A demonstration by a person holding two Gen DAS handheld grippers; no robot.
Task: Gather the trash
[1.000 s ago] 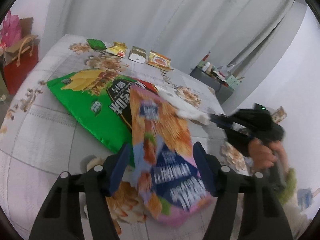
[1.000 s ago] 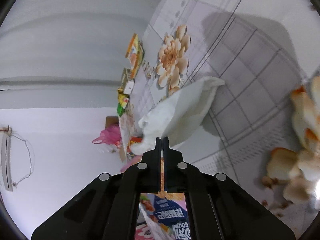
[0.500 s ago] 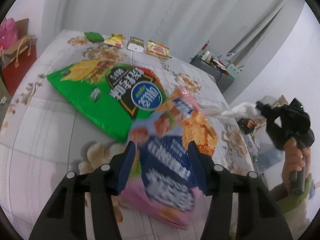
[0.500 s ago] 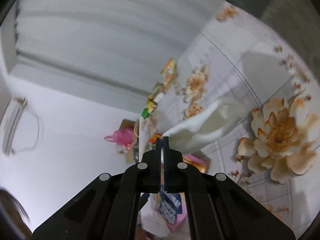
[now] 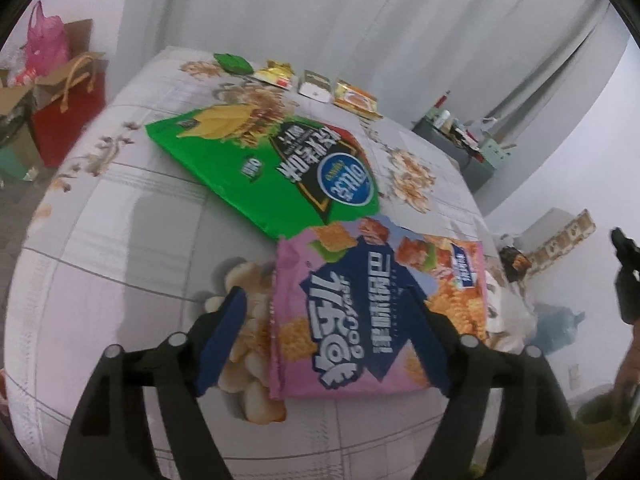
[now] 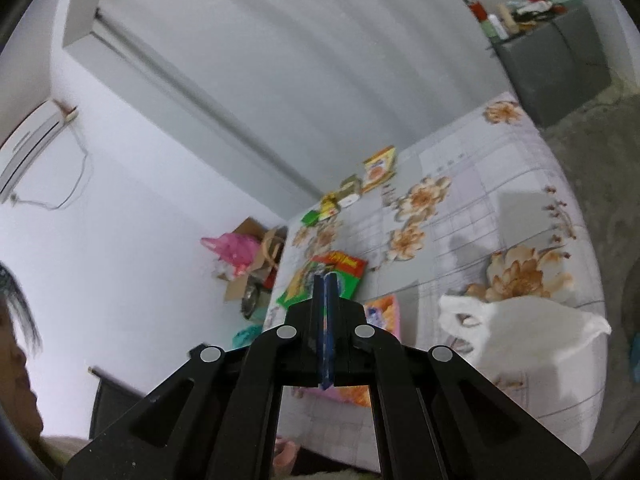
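Both grippers are matte black plastic with cut-out slots and round silver screw heads. The left gripper (image 5: 324,336) has blue fingers (image 5: 222,336), same blue on the right gripper (image 6: 326,292).

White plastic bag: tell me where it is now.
In the right wrist view, the white plastic bag lies on the floral bedsheet, right of the pink snack packet.

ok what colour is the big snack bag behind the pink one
Green big snack bag, with a black panel; clearest in the left wrist view.
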